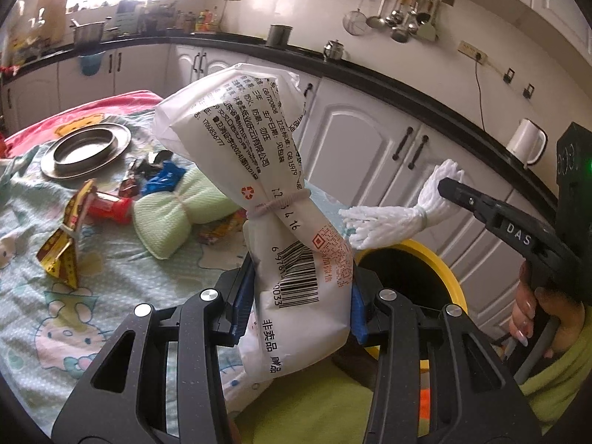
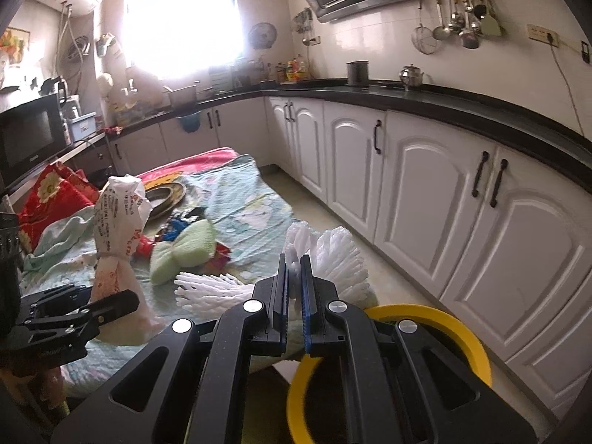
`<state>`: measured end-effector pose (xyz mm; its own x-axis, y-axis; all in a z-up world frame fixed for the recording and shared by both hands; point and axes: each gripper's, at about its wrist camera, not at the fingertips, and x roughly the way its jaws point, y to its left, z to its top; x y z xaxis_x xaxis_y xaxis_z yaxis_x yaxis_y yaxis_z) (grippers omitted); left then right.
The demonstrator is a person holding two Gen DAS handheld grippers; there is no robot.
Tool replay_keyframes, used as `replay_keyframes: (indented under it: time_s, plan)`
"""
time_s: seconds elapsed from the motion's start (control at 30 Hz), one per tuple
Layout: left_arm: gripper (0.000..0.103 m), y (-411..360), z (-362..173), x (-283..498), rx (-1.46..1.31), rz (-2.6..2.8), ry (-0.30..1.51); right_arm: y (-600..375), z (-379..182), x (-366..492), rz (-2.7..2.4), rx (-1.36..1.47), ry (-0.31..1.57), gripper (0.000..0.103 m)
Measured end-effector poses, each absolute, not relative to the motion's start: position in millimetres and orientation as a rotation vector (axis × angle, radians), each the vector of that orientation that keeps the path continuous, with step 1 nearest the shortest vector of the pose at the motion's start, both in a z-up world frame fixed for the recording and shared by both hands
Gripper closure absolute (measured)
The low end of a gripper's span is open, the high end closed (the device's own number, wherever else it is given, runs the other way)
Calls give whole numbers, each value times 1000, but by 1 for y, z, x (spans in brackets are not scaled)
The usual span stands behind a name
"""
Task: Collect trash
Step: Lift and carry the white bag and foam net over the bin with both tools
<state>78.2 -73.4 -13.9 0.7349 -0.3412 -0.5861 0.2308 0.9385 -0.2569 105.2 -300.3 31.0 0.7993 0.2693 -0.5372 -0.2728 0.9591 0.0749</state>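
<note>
My left gripper (image 1: 301,296) clamps a white bag (image 1: 255,170), frame centre — my right gripper (image 2: 294,277) pinches white foam netting (image 2: 333,255) above the yellow bin (image 2: 444,322), lower right.

Blown-out window (image 2: 181,18) backlights the kitchen; fisheye edges bend, corners dark.

white tied bag (image 1: 273,199) upright, foam net (image 1: 392,218) over bin (image 1: 440,259)

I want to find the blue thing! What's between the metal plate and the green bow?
Left wrist view: crumpled wrappers, one blue, lie between the metal plate and green bow.
</note>
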Motion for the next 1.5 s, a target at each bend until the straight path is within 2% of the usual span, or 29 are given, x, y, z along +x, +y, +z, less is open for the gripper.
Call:
replay_keyframes:
  time_s: [0.73, 1.5]
  plan:
    - [69, -149, -15, 85, -42, -459, 694, -381, 14, 96, 127, 72, 577, 97]
    - [68, -225, -44, 93, 74, -654, 746, -455, -19, 87, -25, 154, 630, 97]
